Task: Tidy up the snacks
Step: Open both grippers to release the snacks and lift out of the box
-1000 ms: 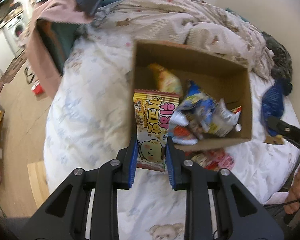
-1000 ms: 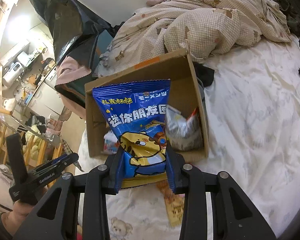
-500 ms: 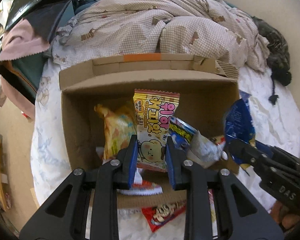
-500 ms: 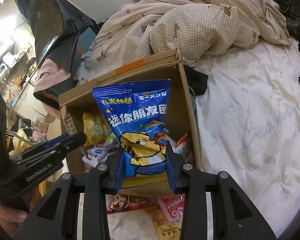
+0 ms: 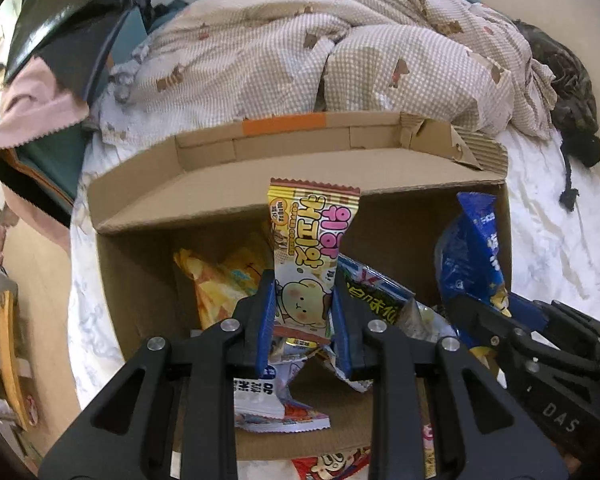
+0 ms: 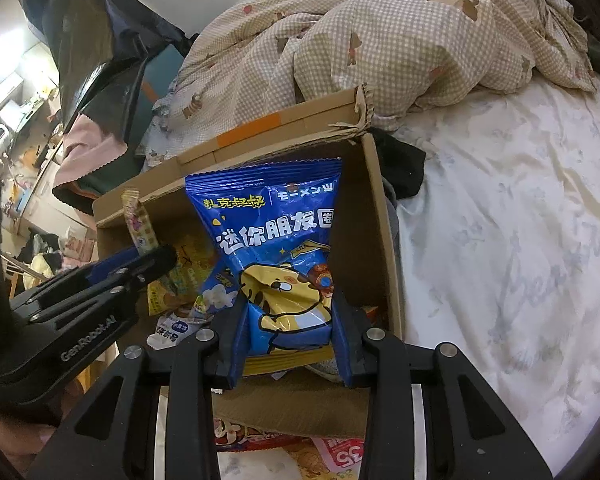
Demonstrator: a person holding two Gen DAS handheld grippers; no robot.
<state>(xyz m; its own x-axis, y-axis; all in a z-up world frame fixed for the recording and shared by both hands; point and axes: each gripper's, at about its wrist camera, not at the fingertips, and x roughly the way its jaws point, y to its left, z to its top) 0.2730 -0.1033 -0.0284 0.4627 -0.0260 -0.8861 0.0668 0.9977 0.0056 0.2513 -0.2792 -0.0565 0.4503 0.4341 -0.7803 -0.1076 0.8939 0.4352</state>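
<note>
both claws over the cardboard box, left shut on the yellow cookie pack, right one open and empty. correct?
Not quite. The right claw is not open and empty: the right wrist view shows it shut on a blue snack bag. The rest holds: both claws are over the cardboard box, and the left claw is shut on the yellow cookie pack.

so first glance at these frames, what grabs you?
Two bright packets held over the open cardboard box on the bed: the left gripper pinches a yellow-pink cookie packet, the right gripper a blue bear snack bag. Behind the box lies a rumpled checked duvet.
</note>
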